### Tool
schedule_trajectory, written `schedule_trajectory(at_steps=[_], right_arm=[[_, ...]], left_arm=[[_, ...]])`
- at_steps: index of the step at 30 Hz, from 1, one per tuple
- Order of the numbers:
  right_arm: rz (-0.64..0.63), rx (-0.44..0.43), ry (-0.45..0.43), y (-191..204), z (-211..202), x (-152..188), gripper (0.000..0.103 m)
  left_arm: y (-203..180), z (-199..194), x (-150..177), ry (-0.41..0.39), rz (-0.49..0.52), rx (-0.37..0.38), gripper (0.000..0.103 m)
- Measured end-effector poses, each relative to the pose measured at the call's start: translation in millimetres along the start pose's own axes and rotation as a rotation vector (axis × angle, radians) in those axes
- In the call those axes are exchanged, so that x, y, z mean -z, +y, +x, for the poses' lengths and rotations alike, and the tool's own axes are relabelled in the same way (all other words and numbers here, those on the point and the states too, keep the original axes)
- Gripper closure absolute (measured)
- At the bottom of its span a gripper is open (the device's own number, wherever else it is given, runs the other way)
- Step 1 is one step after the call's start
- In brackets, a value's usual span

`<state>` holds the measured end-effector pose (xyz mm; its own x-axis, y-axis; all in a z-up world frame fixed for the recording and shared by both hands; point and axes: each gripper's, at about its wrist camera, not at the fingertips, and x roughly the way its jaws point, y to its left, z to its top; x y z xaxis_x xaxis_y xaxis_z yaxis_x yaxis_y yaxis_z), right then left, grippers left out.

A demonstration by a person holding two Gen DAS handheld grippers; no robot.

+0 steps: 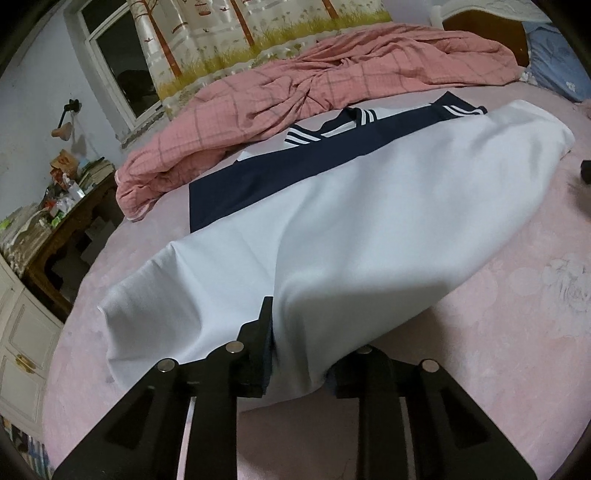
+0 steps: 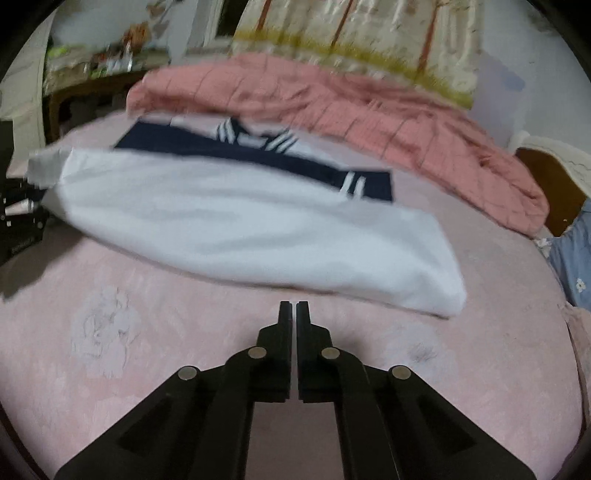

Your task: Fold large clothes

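Observation:
A large white garment (image 1: pixel 369 221) with a navy band and white stripes (image 1: pixel 295 170) lies across the pink bedsheet (image 1: pixel 517 332). Its near edge is raised off the bed into my left gripper (image 1: pixel 306 332). The cloth is bunched between the jaws and drapes over the right finger, hiding it, so the gripper is shut on it. In the right wrist view the same garment (image 2: pixel 240 229) lies blurred ahead. My right gripper (image 2: pixel 294 303) hovers over bare sheet (image 2: pixel 184 350) short of the white edge, with only a narrow slit between its fingers and nothing in it.
A crumpled pink checked quilt (image 1: pixel 295 85) is piled behind the garment along the far side of the bed. A cluttered wooden desk (image 1: pixel 55 221) and a white cabinet (image 1: pixel 22 332) stand at the left. A blue pillow (image 2: pixel 576 266) and the headboard (image 1: pixel 484 33) are at the right.

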<state>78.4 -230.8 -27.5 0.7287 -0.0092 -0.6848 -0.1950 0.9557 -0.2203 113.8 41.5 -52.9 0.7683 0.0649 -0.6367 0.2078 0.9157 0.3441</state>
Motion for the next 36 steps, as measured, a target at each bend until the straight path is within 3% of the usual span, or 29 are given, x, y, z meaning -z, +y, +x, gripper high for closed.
schedule_trajectory(at_steps=[1, 2, 3, 6, 7, 8, 10, 12, 13, 14, 15, 16, 17, 19, 23, 28, 33, 36], right_arm=[[-0.015, -0.003, 0.009, 3.3, 2.8, -1.2, 0.064], [-0.051, -0.016, 0.023, 7.5, 8.3, -5.8, 0.028], [-0.081, -0.016, 0.025, 9.8, 12.6, -8.7, 0.016], [-0.224, 0.046, 0.075, 19.4, 32.2, -19.1, 0.016], [-0.268, 0.085, 0.111, 19.0, 42.8, -22.5, 0.018], [-0.294, 0.110, 0.126, 16.7, 50.5, -24.1, 0.019], [-0.343, 0.144, 0.139, 7.5, 65.1, -28.4, 0.020], [-0.424, 0.302, 0.113, -3.7, 83.6, -29.9, 0.030], [-0.445, 0.334, 0.108, -7.5, 91.8, -30.3, 0.035], [-0.433, 0.328, 0.106, -14.5, 100.6, -31.5, 0.052], [-0.410, 0.320, 0.097, -18.4, 104.4, -32.7, 0.062], [-0.403, 0.329, 0.084, -18.2, 106.1, -32.2, 0.068], [-0.408, 0.346, 0.073, -13.9, 105.2, -29.7, 0.079], [-0.392, 0.362, 0.033, -6.6, 92.6, -26.1, 0.081], [-0.289, 0.233, -0.028, 0.8, 31.2, -14.0, 0.083], [-0.352, 0.153, 0.005, 33.2, -28.1, 24.6, 0.083], [-0.145, 0.011, 0.043, 7.6, -32.2, 17.8, 0.081], [-0.010, -0.083, 0.021, -17.3, -32.6, -8.7, 0.081]], left_arm=[[2.4, 0.5, -0.3, -0.001, -0.014, 0.005, 0.071], [4.8, 2.3, -0.4, 0.009, -0.023, 0.014, 0.064], [6.7, 4.2, 0.9, 0.019, -0.033, 0.020, 0.061], [10.5, 9.4, 3.2, 0.045, -0.059, 0.017, 0.051], [10.6, 11.1, 2.4, 0.050, -0.057, 0.001, 0.042], [10.3, 14.1, 1.6, 0.056, -0.046, -0.048, 0.029], [9.9, 23.9, 1.4, 0.077, -0.016, -0.132, 0.018], [13.4, 37.7, -2.0, 0.092, -0.004, -0.137, 0.018], [15.8, 42.9, -4.7, 0.089, -0.003, -0.145, 0.021], [16.7, 46.4, -7.1, 0.080, 0.005, -0.150, 0.034], [16.3, 46.8, -8.7, 0.060, 0.016, -0.135, 0.045], [16.1, 44.9, -9.2, 0.044, 0.027, -0.114, 0.067], [10.6, 38.2, -9.6, 0.020, 0.054, -0.125, 0.075], [6.6, 22.3, -7.9, -0.009, 0.096, -0.152, 0.078], [36.7, -13.6, -0.6, -0.023, 0.047, -0.066, 0.079], [66.0, -48.3, 26.7, 0.028, -0.031, 0.114, 0.077], [60.4, -47.8, 23.9, 0.000, -0.089, 0.098, 0.076], [75.9, -39.2, -9.9, 0.016, -0.164, 0.152, 0.076]])
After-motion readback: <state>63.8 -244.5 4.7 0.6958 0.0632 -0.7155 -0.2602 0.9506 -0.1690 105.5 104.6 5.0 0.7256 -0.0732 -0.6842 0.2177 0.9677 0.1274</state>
